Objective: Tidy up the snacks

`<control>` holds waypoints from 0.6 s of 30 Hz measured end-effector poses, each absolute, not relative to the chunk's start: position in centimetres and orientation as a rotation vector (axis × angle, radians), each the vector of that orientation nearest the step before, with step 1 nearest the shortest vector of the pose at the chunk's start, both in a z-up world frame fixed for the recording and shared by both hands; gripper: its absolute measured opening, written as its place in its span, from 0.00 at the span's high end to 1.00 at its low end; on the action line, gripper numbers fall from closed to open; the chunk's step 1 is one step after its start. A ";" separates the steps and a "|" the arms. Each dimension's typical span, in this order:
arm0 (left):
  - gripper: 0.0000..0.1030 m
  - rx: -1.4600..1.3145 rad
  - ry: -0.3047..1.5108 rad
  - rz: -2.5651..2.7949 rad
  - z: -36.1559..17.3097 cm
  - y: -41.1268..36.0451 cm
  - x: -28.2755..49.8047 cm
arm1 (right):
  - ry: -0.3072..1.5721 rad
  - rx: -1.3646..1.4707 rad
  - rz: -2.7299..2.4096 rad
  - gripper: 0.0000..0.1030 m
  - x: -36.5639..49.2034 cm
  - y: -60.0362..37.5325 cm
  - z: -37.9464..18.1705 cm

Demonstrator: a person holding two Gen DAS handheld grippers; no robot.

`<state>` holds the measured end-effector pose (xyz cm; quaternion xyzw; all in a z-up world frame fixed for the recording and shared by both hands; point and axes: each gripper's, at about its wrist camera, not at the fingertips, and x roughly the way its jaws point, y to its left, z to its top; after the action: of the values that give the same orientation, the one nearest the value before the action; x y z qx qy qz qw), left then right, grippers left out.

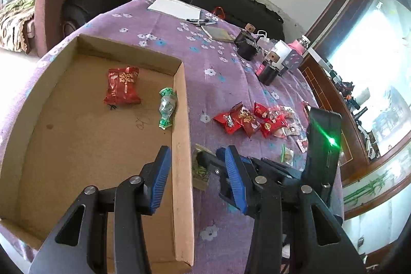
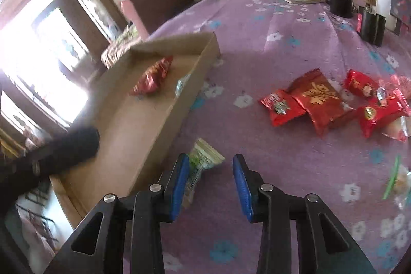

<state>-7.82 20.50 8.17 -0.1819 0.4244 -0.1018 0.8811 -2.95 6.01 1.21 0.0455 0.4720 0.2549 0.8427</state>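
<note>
Left tongs: the left tongs (image 1: 195,171) hang over the right wall of the cardboard tray (image 1: 183,145), jaws partly apart with nothing between them.
Right tongs: the right tongs (image 2: 209,184) stand partly apart just outside that same wall; a green-and-white packet (image 2: 203,163) lies on the cloth by the left pad (image 2: 179,184). It looks loose, not pinched, though contact with that pad cannot be ruled out.
Tray: it sits at the left edge of the bench (image 1: 231,84), which is covered by a purple flowered cloth.
Done: two snacks are already in the tray, a red packet (image 1: 122,86) mid-floor and a green-wrapped candy (image 1: 167,107) against the right wall.
Left to do: the green-and-white packet is outside the tray, just beside its wall. A heap of red packets (image 1: 251,120) with some small clear-wrapped pieces lies well apart toward the right edge of the bench, and a green-edged clear packet (image 1: 286,154) lies nearer the front of that side.
Progress: early, by my reading; most snacks are not yet in the tray.
Not snacks: paper, pens and dark holders at the far edge.
</note>
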 end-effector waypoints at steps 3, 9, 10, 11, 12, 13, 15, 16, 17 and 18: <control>0.59 -0.380 0.873 -0.202 8.5 20.5 -7.9 | 1.021 0.058 0.527 0.65 -3.0 7.4 0.7; 0.59 -0.370 0.890 -0.236 8.5 19.2 -7.8 | 0.990 -0.091 0.458 0.82 -5.0 6.6 1.6; 0.59 -0.364 0.894 -0.249 8.5 18.7 -7.8 | 0.985 -0.105 0.433 0.81 -5.2 5.8 1.6; 0.59 -0.355 0.898 -0.260 8.4 18.2 -7.8 | 0.984 -0.117 0.395 0.81 -5.4 4.6 1.5; 0.59 -0.346 0.905 -0.272 8.3 17.7 -7.7 | 0.979 -0.120 0.363 0.81 -5.6 3.3 1.4; 0.59 -0.341 0.912 -0.286 8.1 17.1 -7.6 | 0.977 -0.118 0.342 0.81 -5.7 2.3 1.4; 0.59 -0.330 0.929 -0.309 7.7 15.9 -7.4 | 0.985 -0.072 0.339 0.77 -6.0 -0.5 1.9; 0.59 -0.323 0.942 -0.323 7.5 15.2 -7.2 | 0.972 -0.020 0.366 0.77 -6.2 -1.8 2.5; 0.59 -0.315 0.951 -0.337 7.3 14.6 -7.2 | 0.948 0.045 0.385 0.76 -6.5 -3.6 3.3; 0.59 -0.304 0.959 -0.346 7.1 14.0 -7.2 | 0.926 0.091 0.389 0.71 -6.7 -5.1 3.9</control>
<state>-7.17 13.95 7.08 -0.1451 0.4571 -0.1649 0.8619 -6.75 -5.09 3.93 0.0434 0.4436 0.1864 0.8755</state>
